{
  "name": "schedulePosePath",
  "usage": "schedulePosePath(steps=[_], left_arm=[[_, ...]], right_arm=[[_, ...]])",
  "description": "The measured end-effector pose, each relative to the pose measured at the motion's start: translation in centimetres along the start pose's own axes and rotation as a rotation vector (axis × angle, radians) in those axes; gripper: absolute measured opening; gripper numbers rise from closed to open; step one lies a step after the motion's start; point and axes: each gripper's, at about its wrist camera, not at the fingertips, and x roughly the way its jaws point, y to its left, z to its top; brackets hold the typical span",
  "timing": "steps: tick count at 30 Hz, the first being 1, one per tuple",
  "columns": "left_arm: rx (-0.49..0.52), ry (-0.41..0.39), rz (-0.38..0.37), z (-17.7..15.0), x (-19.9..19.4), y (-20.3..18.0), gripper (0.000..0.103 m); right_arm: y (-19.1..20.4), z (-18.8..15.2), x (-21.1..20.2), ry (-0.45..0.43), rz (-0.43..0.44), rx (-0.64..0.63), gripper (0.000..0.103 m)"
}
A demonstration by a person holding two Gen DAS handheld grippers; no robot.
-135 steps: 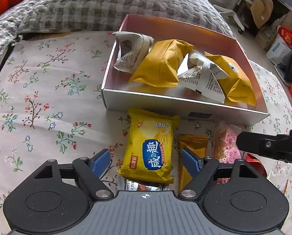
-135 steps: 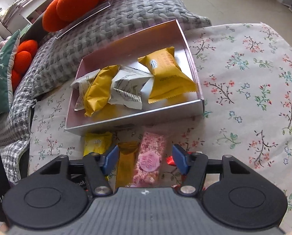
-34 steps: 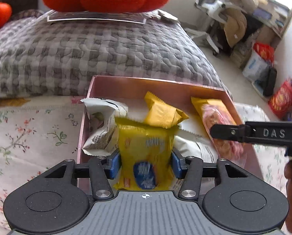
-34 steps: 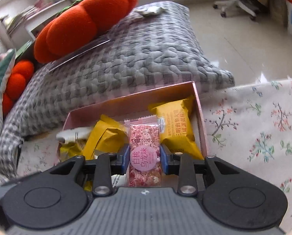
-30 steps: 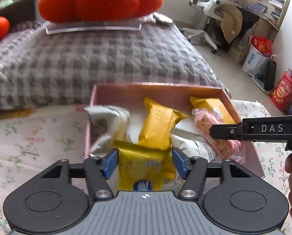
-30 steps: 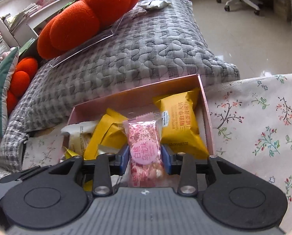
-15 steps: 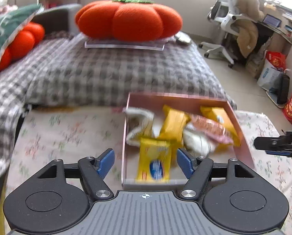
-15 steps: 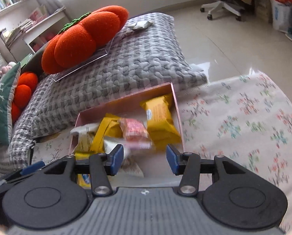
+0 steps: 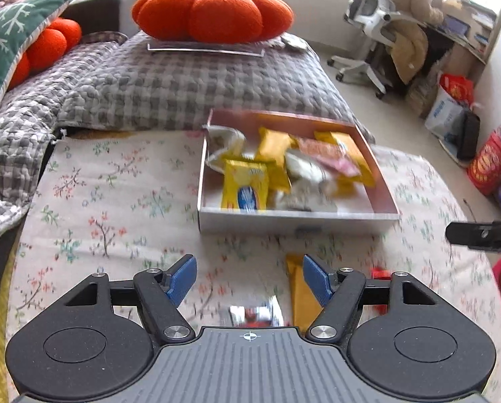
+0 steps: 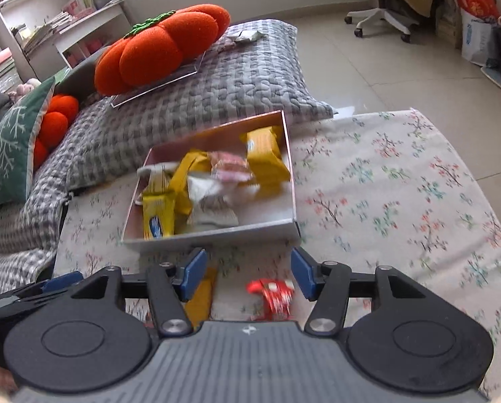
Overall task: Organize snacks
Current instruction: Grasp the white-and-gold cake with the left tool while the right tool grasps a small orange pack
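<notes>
A: With both tongs clear of the box, taking stock. Left tongs: spread, nothing between the pads. Right tongs: spread too, jaws just been opening, nothing pinched.

B: Noted. Box contents?

A: Pink box on the floral cloth, near the grey quilt. Inside, a loose heap: yellow biscuit pack with blue logo at the near left corner, pink candy pack lying on top toward the far right, yellow packets and white wrappers under and around. Blurred, so no exact count.

B: Left outside?

A: Three at least, on the cloth in front of the box. Orange packet just beside the left tongs' right pad. Red wrapped snack lying between the right tongs' pads but untouched. Silver wrapper low at the edge of the left view, mostly hidden by the tool body.

B: Progress, then?

A: Judged well past halfway: most snacks boxed, a few stragglers remaining. Probably next: orange packet for the left, red one for the right. Tidying of the heap possibly still owed; packs lying crossed and overlapping, not in rows.

B: Anything beyond the views?

A: Cannot tell.
</notes>
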Motion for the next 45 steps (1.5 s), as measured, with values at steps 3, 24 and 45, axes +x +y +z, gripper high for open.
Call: schedulePosePath(steps=[3, 24, 45], left_arm=[[0.105, 0.019, -0.034, -2.1, -0.7, -1.6, 0.07], [0.46, 0.19, -0.153, -12.8, 0.2, -7.4, 0.077], [0.394, 0.164, -0.166, -11.7, 0.5, -6.6, 0.043]], right_arm=[[-0.4, -1.2, -0.9, 0.008, 0.01, -0.018, 0.059], [-0.4, -6.3, 1.5, 0.167, -0.121, -0.298, 0.063], [-2.1, -5.8, 5.5, 0.231, -0.176, -0.264, 0.037]])
